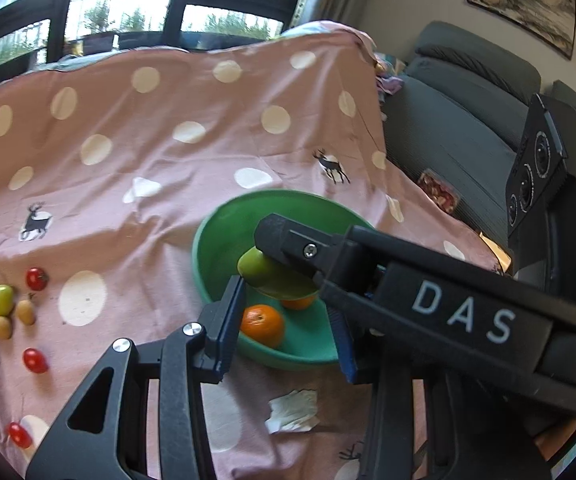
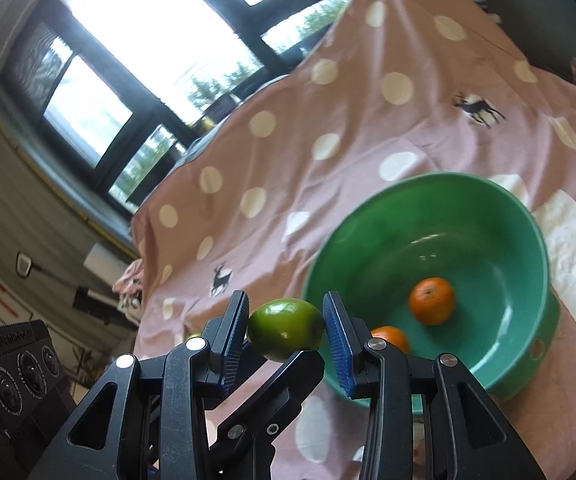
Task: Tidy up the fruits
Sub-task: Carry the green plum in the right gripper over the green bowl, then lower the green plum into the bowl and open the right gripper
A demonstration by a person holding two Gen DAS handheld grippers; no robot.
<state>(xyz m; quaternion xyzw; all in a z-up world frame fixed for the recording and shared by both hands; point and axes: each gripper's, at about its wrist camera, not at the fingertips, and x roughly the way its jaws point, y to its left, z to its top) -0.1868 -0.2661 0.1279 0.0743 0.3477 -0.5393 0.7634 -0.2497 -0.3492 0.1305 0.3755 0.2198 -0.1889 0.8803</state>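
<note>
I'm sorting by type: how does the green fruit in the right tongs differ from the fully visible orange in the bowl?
The green fruit is green and slightly oblong; the orange is orange and rounder. The green fruit is clamped between the right tongs, held off the surface; the orange rests loose on the floor of the green bowl. The green fruit's skin shows a glossy highlight; the orange's looks duller. Both are whole, unpeeled fruits.

Bowl [image 2: 488, 200] mouth open; right gripper [image 1: 288, 276] (holding fruit) overhead.
</note>
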